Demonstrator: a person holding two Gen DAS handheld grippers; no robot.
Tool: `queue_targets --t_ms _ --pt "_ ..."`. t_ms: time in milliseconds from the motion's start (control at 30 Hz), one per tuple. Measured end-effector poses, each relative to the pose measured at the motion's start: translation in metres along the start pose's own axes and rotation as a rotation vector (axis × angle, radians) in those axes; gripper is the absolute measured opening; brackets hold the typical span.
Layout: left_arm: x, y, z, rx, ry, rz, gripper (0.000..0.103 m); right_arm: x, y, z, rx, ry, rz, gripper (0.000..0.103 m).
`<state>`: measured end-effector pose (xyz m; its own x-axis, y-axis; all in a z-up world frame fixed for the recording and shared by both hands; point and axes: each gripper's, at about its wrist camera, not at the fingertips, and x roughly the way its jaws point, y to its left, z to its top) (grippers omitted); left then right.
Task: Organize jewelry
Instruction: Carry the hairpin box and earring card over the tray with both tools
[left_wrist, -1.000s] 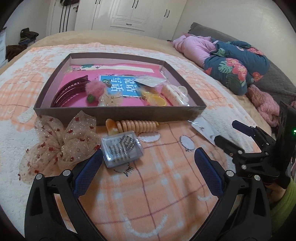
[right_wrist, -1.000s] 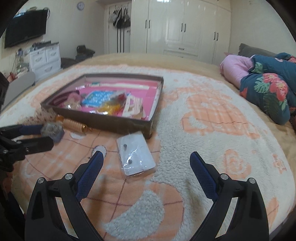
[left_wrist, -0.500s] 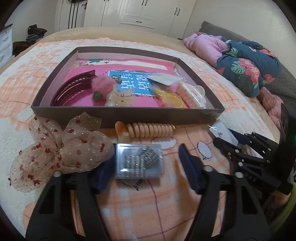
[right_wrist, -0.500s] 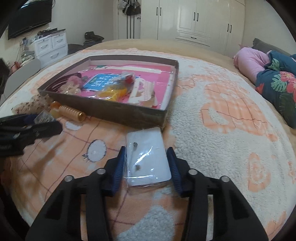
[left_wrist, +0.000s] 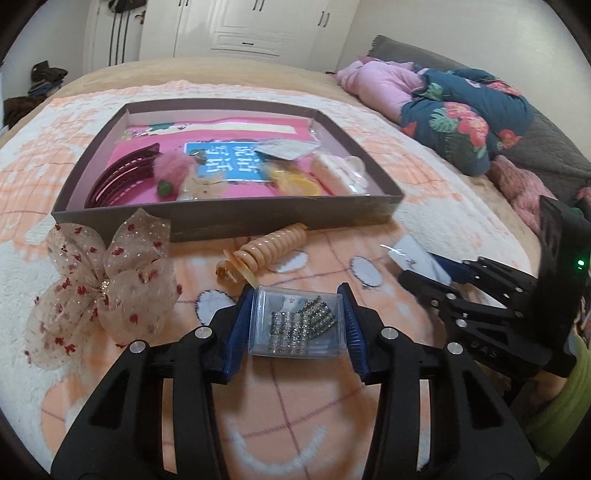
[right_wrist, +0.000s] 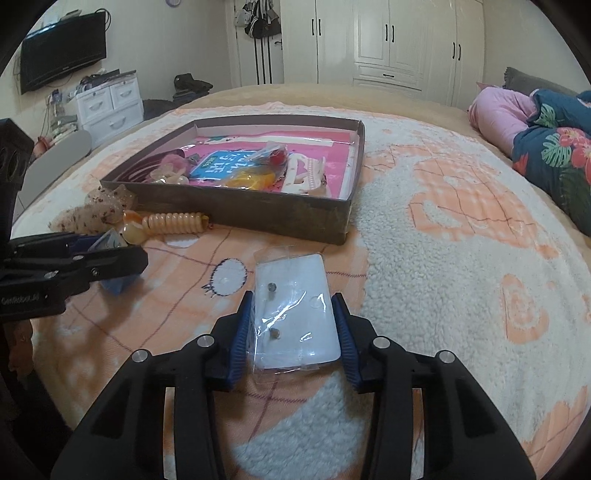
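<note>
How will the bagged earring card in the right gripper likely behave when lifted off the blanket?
The earring card looks flat and thin, so probably light and fairly stiff. Its glossy, wrinkled plastic sleeve may slip between the right gripper's pads, which have just closed on its edges. Squeezing harder could bow the card.

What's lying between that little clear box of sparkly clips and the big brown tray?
In the left wrist view, a peach spiral hair tie lies on the blanket between the clear box and the tray, close to the tray's front wall.
</note>
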<state>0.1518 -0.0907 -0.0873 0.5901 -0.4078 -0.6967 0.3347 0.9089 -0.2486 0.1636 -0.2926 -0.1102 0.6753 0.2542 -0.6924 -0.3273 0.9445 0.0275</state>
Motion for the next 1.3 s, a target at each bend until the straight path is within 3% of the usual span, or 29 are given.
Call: queue_targets --t_ms 367,867,1300 --pt "-0.033 0.001 0.007 -0.005 -0.058 -0.026 0.037 -0.018 0.016 0.005 -0.017 -0.035 0.028 0.04" --pt "-0.066 0.032 0.03 -0.071 -0.176 -0.001 0.037 -0.025 0.043 0.044 -0.07 -0.104 0.054 0.04" --pt "-0.083 0.084 0.053 -0.14 -0.274 0.101 0.037 -0.002 0.051 0.08 -0.079 -0.123 0.038 0.04"
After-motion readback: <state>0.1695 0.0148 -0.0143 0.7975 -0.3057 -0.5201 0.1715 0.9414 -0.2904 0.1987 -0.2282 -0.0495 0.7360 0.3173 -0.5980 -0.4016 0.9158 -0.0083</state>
